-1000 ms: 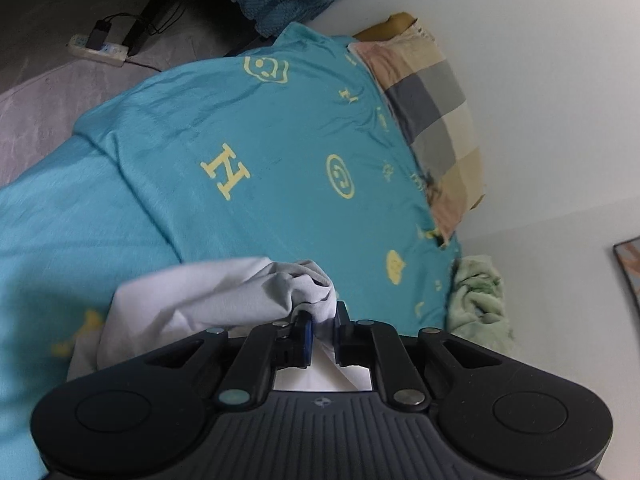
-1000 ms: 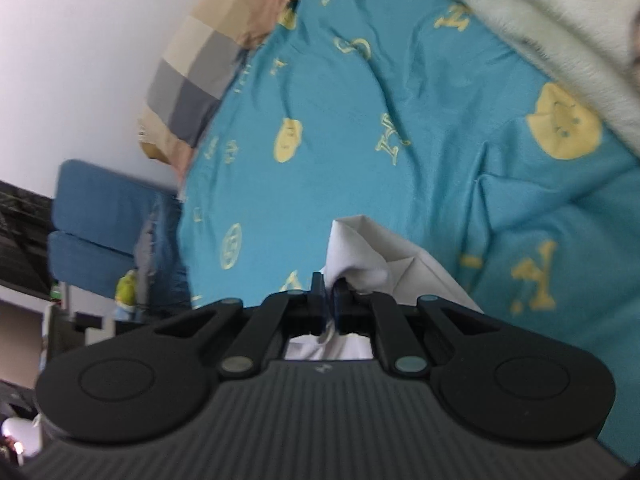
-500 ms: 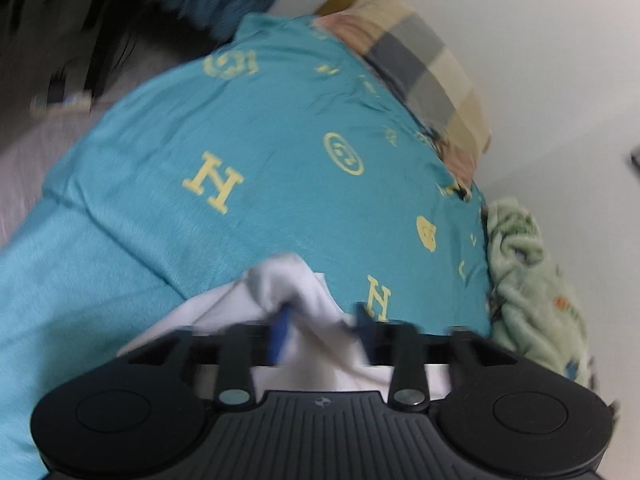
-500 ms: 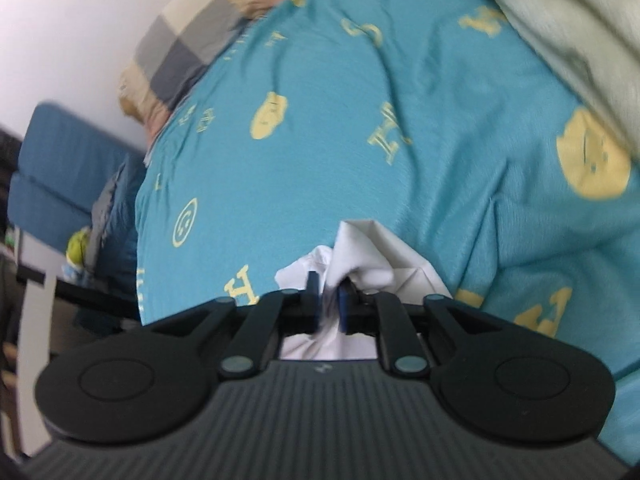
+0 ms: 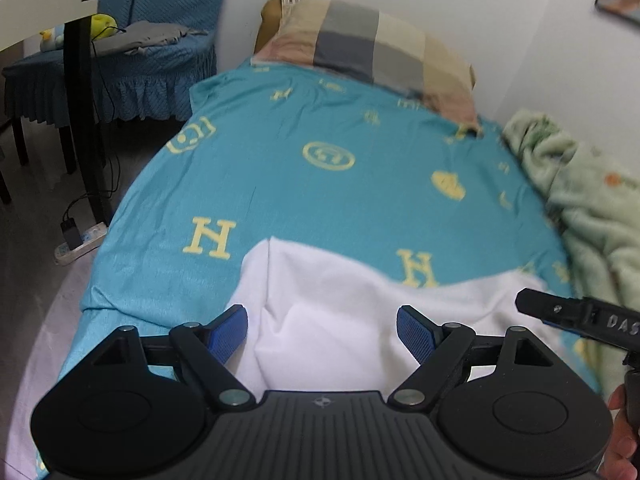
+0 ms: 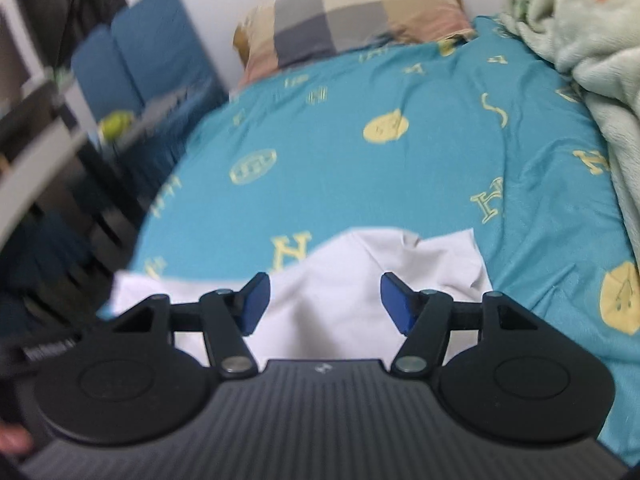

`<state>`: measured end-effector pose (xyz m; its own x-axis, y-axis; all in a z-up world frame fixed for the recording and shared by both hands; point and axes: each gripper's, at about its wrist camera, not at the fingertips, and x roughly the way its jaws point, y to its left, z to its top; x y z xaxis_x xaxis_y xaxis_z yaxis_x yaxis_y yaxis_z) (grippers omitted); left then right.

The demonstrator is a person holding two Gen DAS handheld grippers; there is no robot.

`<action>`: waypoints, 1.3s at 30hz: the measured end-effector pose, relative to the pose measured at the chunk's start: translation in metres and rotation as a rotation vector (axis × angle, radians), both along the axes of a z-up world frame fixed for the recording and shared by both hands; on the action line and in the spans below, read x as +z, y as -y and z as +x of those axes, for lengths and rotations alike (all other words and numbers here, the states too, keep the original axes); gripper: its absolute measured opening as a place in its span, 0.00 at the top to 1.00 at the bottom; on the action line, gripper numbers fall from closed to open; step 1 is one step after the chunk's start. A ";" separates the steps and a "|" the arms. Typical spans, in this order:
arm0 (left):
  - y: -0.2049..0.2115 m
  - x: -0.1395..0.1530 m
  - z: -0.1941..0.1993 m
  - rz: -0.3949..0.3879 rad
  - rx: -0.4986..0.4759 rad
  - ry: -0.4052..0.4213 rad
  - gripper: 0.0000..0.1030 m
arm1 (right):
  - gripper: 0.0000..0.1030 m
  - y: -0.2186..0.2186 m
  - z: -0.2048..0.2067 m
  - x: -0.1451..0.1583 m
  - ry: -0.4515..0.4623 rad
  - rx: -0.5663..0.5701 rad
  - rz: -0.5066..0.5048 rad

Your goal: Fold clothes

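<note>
White garment spread on the teal bedsheet, both grippers released.
Left gripper and right gripper hold their blue pads wide apart above the cloth; checked pillow lies at the bed's head.

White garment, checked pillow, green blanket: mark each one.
white garment (image 5: 340,320), left wrist view, middle of the spread cloth.
checked pillow (image 5: 360,46), left wrist view, grey square at its centre.
green blanket (image 6: 568,20), right wrist view, fluffy upper folds.
</note>
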<state>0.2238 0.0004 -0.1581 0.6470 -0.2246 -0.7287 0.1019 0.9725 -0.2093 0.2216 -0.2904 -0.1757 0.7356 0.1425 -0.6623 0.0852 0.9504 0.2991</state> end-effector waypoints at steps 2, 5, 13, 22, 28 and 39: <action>0.001 -0.012 0.005 0.014 -0.009 -0.028 0.19 | 0.39 -0.002 0.007 -0.013 -0.023 0.012 -0.025; 0.001 -0.024 0.008 0.030 -0.026 -0.039 0.19 | 0.38 0.002 0.013 -0.032 -0.049 0.010 -0.001; 0.003 -0.004 -0.014 0.023 -0.023 -0.015 0.19 | 0.38 0.006 -0.012 -0.009 -0.038 -0.023 0.062; 0.003 0.038 -0.078 0.015 -0.035 0.024 0.19 | 0.38 -0.007 -0.067 0.023 -0.045 0.026 0.042; 0.015 0.031 -0.094 0.060 -0.063 -0.010 0.18 | 0.38 -0.020 -0.077 0.021 -0.077 0.077 0.006; 0.018 -0.020 -0.056 0.085 -0.043 -0.087 0.00 | 0.37 -0.025 -0.057 -0.016 -0.161 0.093 -0.009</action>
<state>0.1674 -0.0181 -0.1785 0.5717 -0.1857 -0.7992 0.1284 0.9823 -0.1363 0.1643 -0.2657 -0.1913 0.6038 0.1988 -0.7720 0.0426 0.9590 0.2803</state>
